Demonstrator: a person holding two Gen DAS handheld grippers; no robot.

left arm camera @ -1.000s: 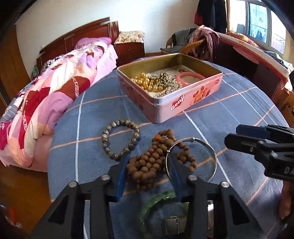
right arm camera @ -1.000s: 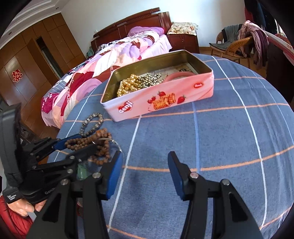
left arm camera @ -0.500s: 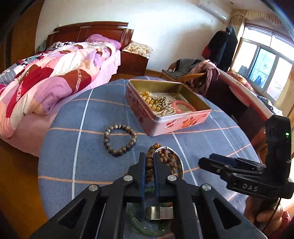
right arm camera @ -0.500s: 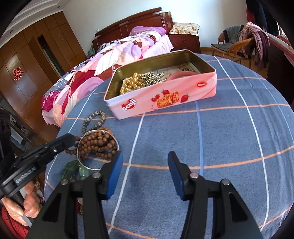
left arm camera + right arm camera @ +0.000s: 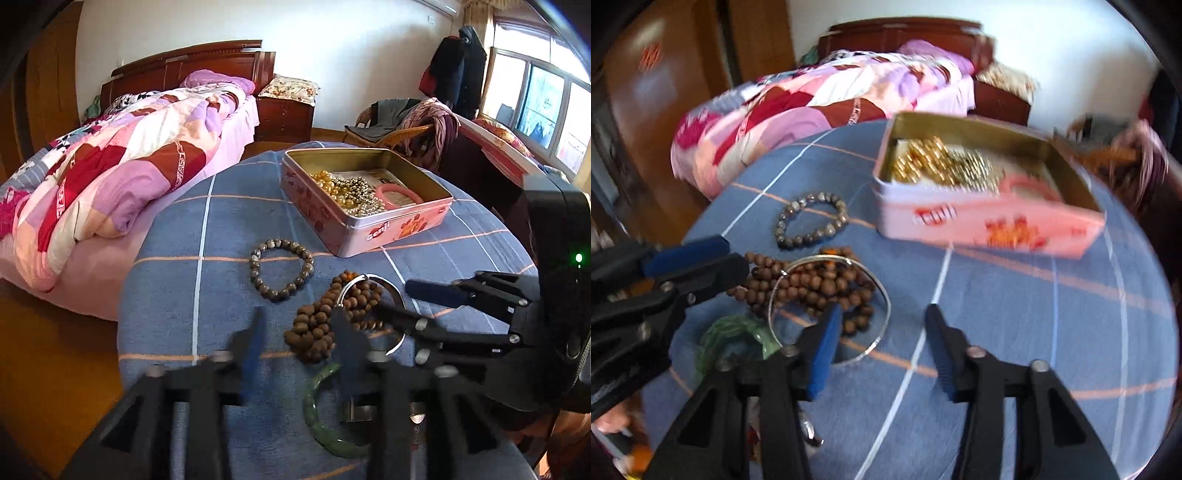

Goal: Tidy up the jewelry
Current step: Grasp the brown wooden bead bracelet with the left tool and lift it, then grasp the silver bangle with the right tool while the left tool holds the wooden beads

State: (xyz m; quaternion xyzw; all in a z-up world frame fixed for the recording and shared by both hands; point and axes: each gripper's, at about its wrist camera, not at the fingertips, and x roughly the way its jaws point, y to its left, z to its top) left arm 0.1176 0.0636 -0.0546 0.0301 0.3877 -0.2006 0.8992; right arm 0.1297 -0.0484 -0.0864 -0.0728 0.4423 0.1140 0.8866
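Note:
A pink tin box holds gold and silver beads and a pink bangle. On the blue cloth lie a grey bead bracelet, a heap of brown wooden beads, a silver bangle over it, and a green jade bangle. My left gripper is open and empty, just above the brown beads. My right gripper is open and empty, its left finger over the silver bangle's near edge; it also shows in the left wrist view.
The round table has a blue checked cloth and drops off on all sides. A bed with a pink quilt stands to the left. A chair with clothes is behind the tin. A metal watch band lies near the jade bangle.
My left gripper has opened from shut and released nothing visible. My right gripper has swung left toward the silver bangle and the bead heap.

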